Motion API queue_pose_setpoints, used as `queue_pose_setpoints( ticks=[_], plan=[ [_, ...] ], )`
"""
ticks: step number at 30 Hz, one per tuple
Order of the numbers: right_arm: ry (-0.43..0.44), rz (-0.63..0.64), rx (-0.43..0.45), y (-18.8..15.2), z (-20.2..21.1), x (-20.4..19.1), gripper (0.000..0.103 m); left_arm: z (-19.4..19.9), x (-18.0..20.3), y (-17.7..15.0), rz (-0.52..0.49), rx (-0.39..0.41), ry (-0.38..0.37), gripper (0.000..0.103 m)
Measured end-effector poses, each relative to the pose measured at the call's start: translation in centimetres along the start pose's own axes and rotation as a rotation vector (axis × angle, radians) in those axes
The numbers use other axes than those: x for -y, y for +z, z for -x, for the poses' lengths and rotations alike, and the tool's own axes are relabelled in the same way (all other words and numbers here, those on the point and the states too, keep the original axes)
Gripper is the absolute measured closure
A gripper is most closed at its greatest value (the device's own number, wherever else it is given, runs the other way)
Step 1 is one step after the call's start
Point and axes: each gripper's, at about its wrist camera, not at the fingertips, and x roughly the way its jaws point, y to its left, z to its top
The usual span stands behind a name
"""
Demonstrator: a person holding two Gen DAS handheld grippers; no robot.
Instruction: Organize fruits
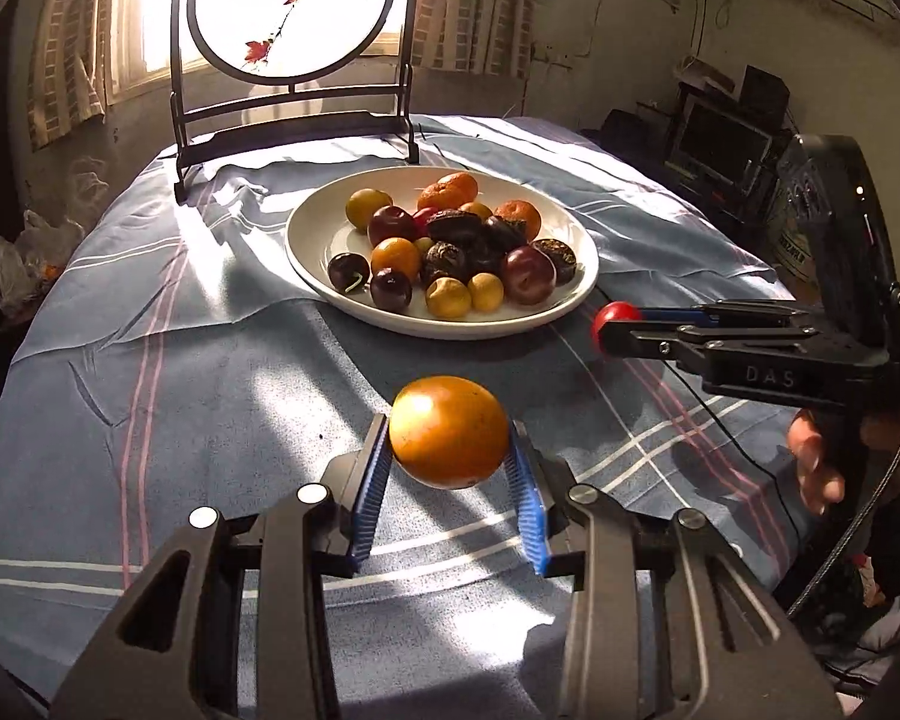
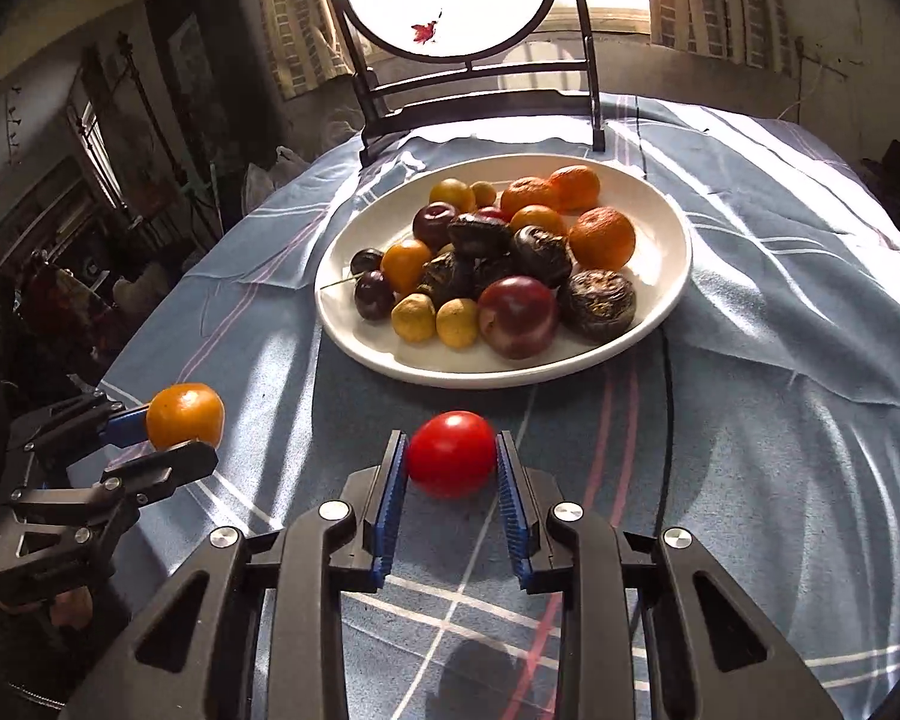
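While my left gripper (image 1: 448,456) clamps the round orange fruit (image 1: 448,431) and my right gripper (image 2: 452,468) the small red tomato (image 2: 451,453), I should set each gently on the far white plate's (image 2: 660,294) bare right rim.

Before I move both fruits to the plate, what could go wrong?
The plate is already heaped, so a dropped fruit may roll off the pile or knock others out. The orange fruit is wide for the left tongs and could slip. Both tongs converge on one plate, so the right tongs with the red fruit may collide.
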Motion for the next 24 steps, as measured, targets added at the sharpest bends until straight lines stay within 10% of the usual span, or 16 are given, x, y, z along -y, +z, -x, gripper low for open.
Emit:
queue_pose_setpoints(
  ticks=[13,18,24],
  plan=[
    [-0.086,-0.063,0.145,11.3,-3.1,4.1,0.060,-8.1,-1.1,10.2,0.043,0.020,0.043,0.053],
    [-0.050,-0.096,0.159,10.0,-1.7,4.5,0.051,-6.7,-2.4,9.4,0.116,0.050,0.066,0.014],
    [-0.004,-0.109,0.160,3.9,3.1,4.6,0.033,-2.2,-2.0,5.3,0.121,0.052,0.088,0.006]
  ],
)
